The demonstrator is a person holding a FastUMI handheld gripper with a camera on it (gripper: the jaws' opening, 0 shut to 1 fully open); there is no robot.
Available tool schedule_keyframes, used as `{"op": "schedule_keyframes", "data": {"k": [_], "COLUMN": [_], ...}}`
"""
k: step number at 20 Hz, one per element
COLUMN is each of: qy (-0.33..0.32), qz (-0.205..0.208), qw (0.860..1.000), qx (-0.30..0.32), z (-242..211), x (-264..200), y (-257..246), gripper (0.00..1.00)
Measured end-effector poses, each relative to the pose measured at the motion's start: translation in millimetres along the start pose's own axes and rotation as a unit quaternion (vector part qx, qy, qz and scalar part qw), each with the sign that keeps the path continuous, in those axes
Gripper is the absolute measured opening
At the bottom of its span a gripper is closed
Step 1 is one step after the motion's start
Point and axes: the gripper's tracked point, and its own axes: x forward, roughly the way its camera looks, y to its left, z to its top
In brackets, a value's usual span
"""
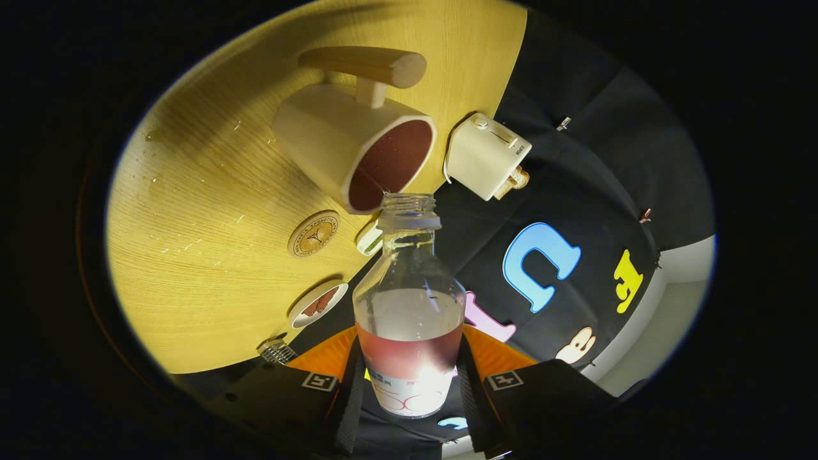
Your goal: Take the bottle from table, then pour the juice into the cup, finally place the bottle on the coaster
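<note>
gripper [409, 383] — clamped on bottle [409, 306] | open neck at rim of cup [358, 150] | juice in cup

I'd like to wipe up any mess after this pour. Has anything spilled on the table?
Possibly: small shiny droplets dot the wooden table near the coaster, beside the cup. The gripper holds the bottle.

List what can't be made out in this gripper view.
- Bottle: its base is cut off between the fingers, which are shut on it; glare blurs its label.
- Cup: how full it is cannot be judged; the bottle's mouth covers part of the rim.
- Coaster: its engraved print is too small to make out.
- White box at the table edge: what it is stays unclear.
</note>
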Motion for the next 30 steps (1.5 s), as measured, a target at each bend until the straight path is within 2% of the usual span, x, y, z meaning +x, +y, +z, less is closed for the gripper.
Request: {"op": "schedule_keyframes", "data": {"k": [5, 11, 13, 15, 19, 22, 25, 30], "qy": [0.001, -0.001, 0.0, 0.004, -0.011, -0.024, -0.054, -0.099], "qz": [0.002, 0.019, 0.029, 0.042, 0.049, 0.047, 0.047, 0.049], "qw": [1.0, 0.992, 0.984, 0.969, 0.929, 0.892, 0.84, 0.74], "qx": [0.02, 0.124, 0.177, 0.245, 0.365, 0.45, 0.538, 0.664], "z": [0, 6, 7, 9, 15, 20, 30, 38], "x": [5, 9, 11, 11, 8, 6, 4, -1], "y": [-2, 9, 18, 28, 37, 39, 37, 34], "gripper": [0.69, 0.69, 0.69, 0.69, 0.7, 0.7, 0.7, 0.7]}}
